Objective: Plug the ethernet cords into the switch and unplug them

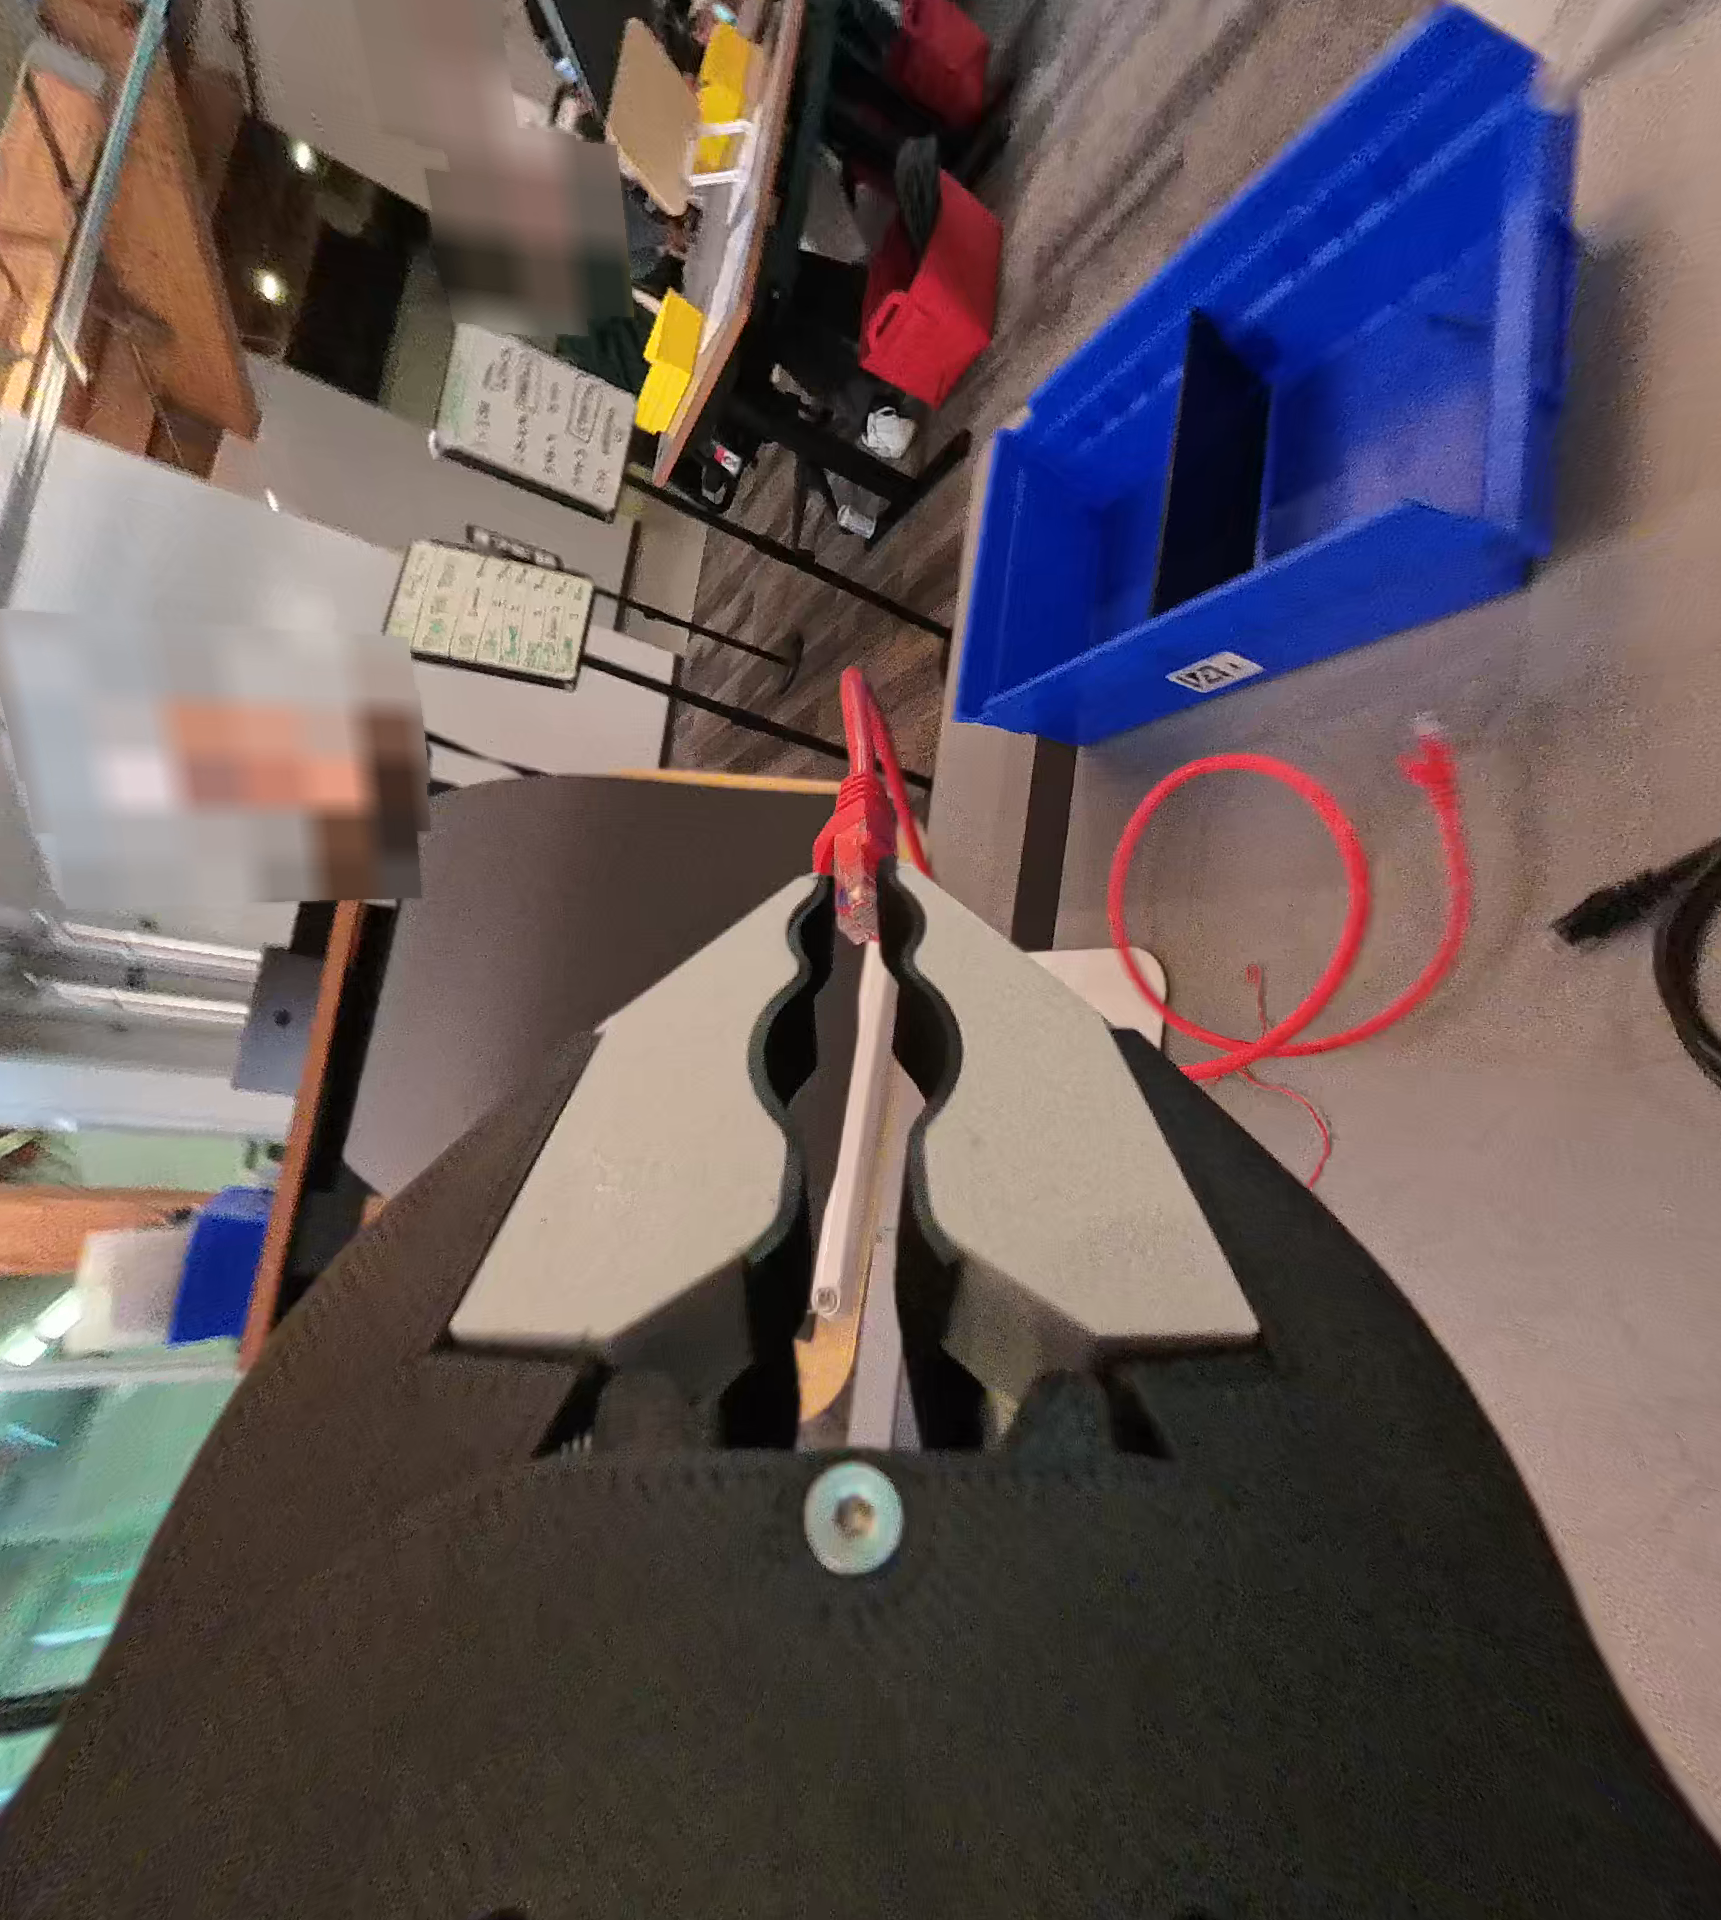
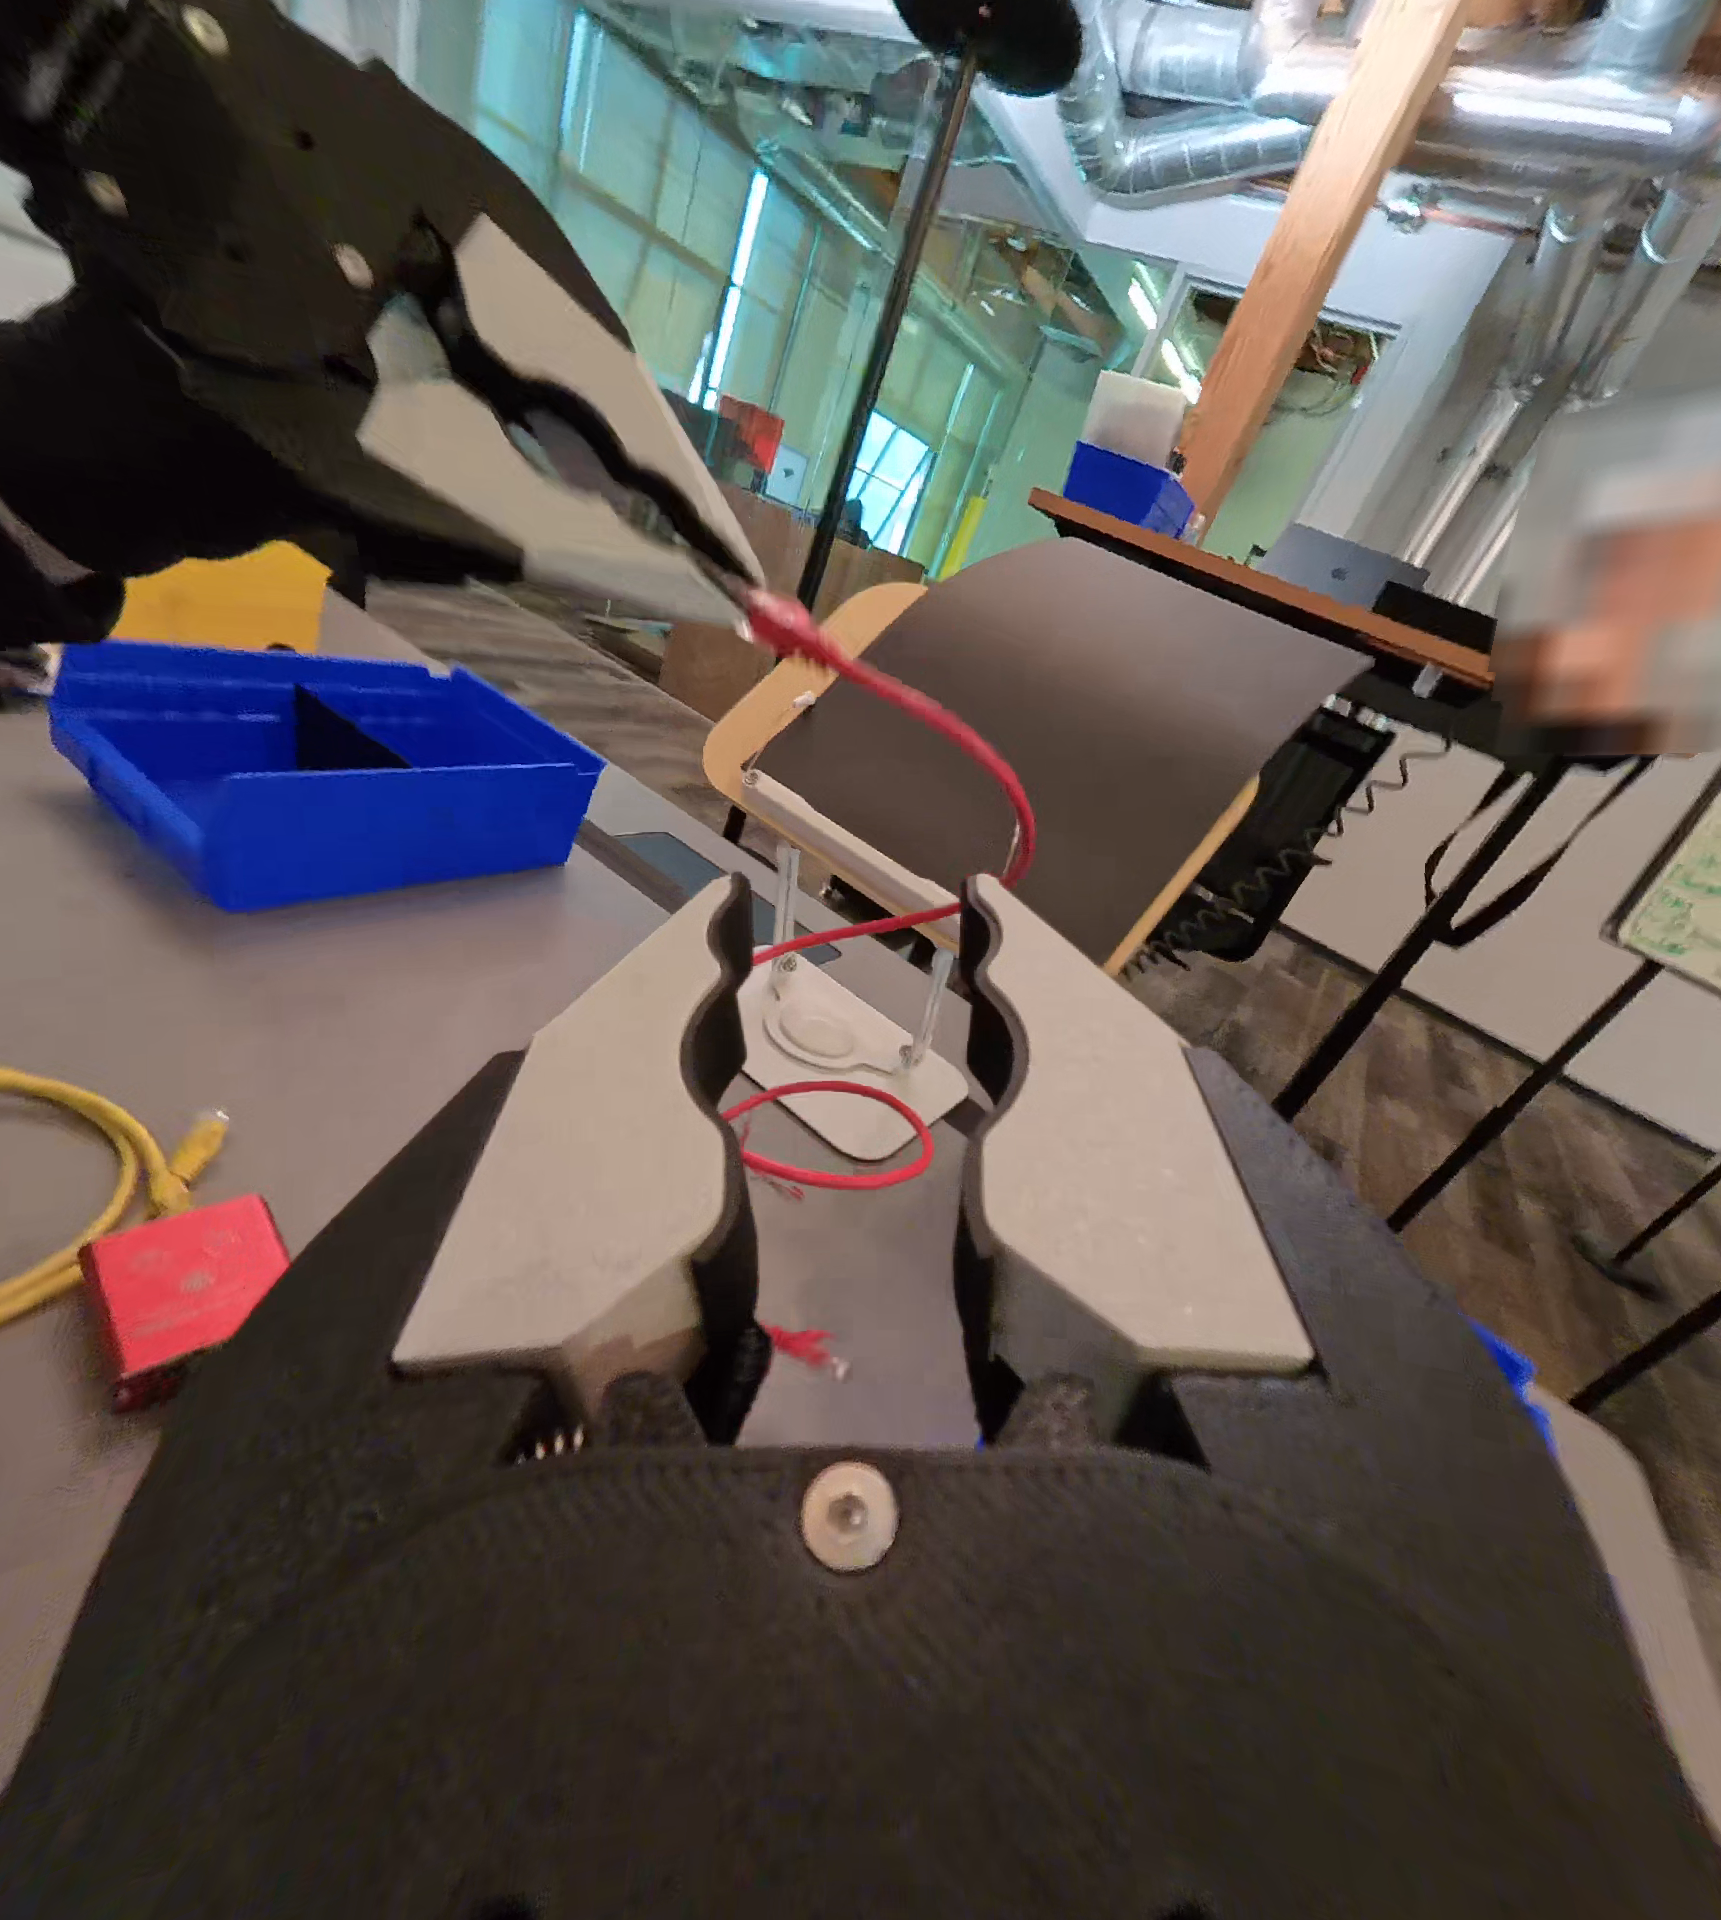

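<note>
The left claw (image 1: pixel 858 883) pinches the red plug (image 1: pixel 854 831) up in the air, plug pointing back at the claw, while the right claw (image 2: pixel 851 904) is apart and empty, nearer the red switch (image 2: pixel 183 1283) down to its left.

Each gripper, left gripper (image 1: pixel 858 902) and right gripper (image 2: pixel 854 940), has a ribbed black printed body, pale grey fingers (image 2: pixel 617 1122) with wavy black inner edges, and one silver screw (image 2: pixel 849 1517) behind them.
</note>
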Motion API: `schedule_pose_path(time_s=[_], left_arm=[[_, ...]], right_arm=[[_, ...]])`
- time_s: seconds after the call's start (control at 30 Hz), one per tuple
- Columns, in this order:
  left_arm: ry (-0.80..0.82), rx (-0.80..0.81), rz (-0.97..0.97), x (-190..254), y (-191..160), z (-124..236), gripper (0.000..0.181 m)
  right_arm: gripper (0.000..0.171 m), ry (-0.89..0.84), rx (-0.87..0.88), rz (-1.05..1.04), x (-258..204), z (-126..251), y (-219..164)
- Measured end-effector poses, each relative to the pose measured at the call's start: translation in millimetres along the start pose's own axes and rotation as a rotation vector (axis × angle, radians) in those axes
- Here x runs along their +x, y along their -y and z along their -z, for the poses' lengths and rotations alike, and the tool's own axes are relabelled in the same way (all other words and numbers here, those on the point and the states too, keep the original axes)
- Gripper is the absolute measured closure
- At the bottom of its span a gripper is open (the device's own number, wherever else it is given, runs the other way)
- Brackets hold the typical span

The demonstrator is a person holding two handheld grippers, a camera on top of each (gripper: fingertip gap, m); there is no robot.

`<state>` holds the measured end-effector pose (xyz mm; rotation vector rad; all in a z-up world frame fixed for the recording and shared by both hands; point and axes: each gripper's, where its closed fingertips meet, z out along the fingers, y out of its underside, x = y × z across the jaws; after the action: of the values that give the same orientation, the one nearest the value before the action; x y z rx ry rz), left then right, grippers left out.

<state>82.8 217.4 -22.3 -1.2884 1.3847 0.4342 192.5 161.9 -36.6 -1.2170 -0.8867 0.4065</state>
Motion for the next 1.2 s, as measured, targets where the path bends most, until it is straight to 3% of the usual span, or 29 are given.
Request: schedule_pose_path(time_s=[0.1,0.23,0.47,0.73,0.83,0.9,1.1,1.2], left_arm=[[-0.011,0.022,-0.119,39,8,-4,0.176],[-0.039,0.105,-0.137,71,23,7,0.177],[-0.055,0.242,-0.105,71,50,45,0.177],[-0.07,0.253,-0.124,77,47,55,0.176],[-0.114,0.239,0.008,74,37,51,0.175],[-0.149,0.231,0.156,70,26,48,0.163],[-0.549,0.402,0.811,82,27,53,0.146],[-0.662,0.456,0.951,87,30,54,0.148]], right_arm=[[0.136,0.074,0.003,0.103,-13,-8,2],[0.139,0.258,0.019,0.23,-43,-26,3],[0.149,0.515,0.081,0.256,-73,-34,9],[0.162,0.612,0.063,0.273,-81,-37,4],[0.164,0.5,0.017,0.415,-78,-43,1],[0.164,0.386,-0.007,0.509,-72,-46,3],[0.165,0.196,-0.05,0.806,-77,-42,2],[0.165,0.175,-0.065,0.887,-83,-41,-1]])
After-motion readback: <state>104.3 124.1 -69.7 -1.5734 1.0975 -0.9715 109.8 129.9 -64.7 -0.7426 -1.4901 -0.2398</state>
